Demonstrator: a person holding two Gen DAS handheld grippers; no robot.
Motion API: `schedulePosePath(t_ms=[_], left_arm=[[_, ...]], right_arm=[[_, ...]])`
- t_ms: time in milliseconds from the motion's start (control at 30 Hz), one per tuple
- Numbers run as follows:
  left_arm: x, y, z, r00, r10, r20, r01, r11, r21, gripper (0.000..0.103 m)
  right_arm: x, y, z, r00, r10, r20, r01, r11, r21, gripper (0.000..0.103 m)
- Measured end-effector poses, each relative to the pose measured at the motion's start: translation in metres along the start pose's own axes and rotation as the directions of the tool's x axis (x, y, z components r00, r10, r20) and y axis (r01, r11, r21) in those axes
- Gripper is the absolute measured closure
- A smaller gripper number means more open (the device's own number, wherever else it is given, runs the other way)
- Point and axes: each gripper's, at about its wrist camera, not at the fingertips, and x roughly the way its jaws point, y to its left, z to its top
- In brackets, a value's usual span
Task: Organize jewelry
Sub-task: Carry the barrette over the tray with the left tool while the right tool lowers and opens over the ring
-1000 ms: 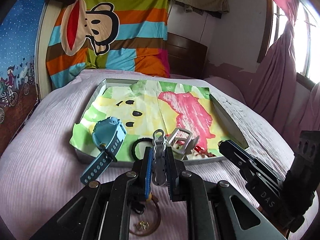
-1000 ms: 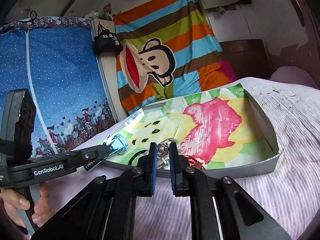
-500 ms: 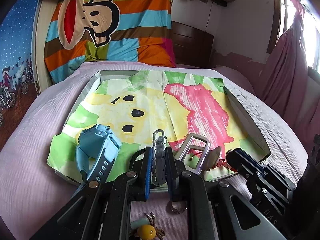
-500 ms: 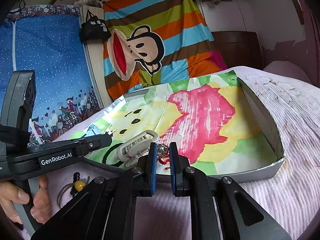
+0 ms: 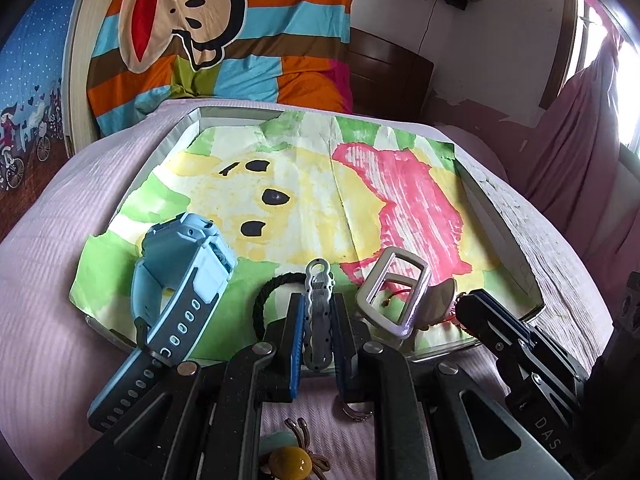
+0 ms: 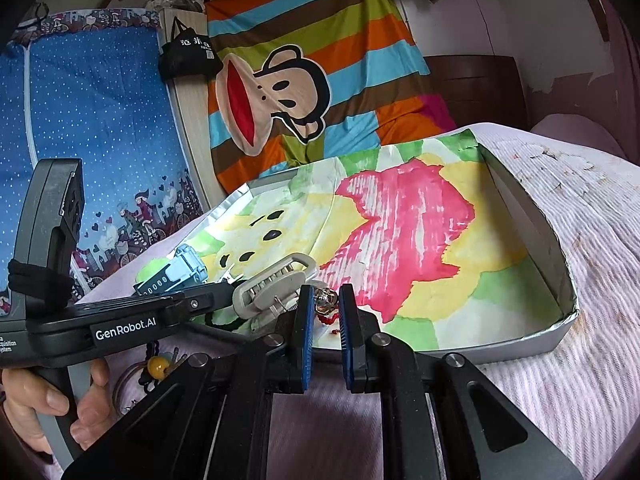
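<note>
The tray (image 5: 500,224), lined with painted paper, now fills far more of the left gripper's view than a second ago: both grippers have come forward over the pink bedspread (image 5: 60,248) until their tips reach past the tray's near rim. That puts each held piece above the place where it belongs, so release looks like the next step.

Just left of the left gripper (image 5: 318,320) the blue watch (image 5: 180,280) lies across the rim, strap trailing out. Just right stands the silver buckle (image 5: 394,292). A black hair tie (image 5: 268,300) lies close on the left.

The left gripper is clamped on a small silver clip (image 5: 319,312), upright between the pads. The right gripper (image 6: 324,320) is nearly closed, pinching a clear bead (image 6: 326,300) on red cord. Behind the left gripper, on the bedspread, a yellow-beaded hair tie (image 5: 288,462) waits.
</note>
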Motion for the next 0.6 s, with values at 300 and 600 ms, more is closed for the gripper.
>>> schedulePosePath(t_ms=[300,600], left_arm=[[-0.016,0.003,-0.005,0.999,-0.038,0.029,0.039,0.999,-0.013,0.087],[-0.053,0.001,-0.013,0.988,-0.063,0.144,0.064,0.998,-0.003,0.053]], right_arm=[[-0.011,0.001,-0.001,0.999,-0.004,0.044,0.004,1.000,-0.002,0.066],[-0.044,-0.003,-0.003,0.987,0.000,0.158,-0.003,1.000,0.018,0.050]])
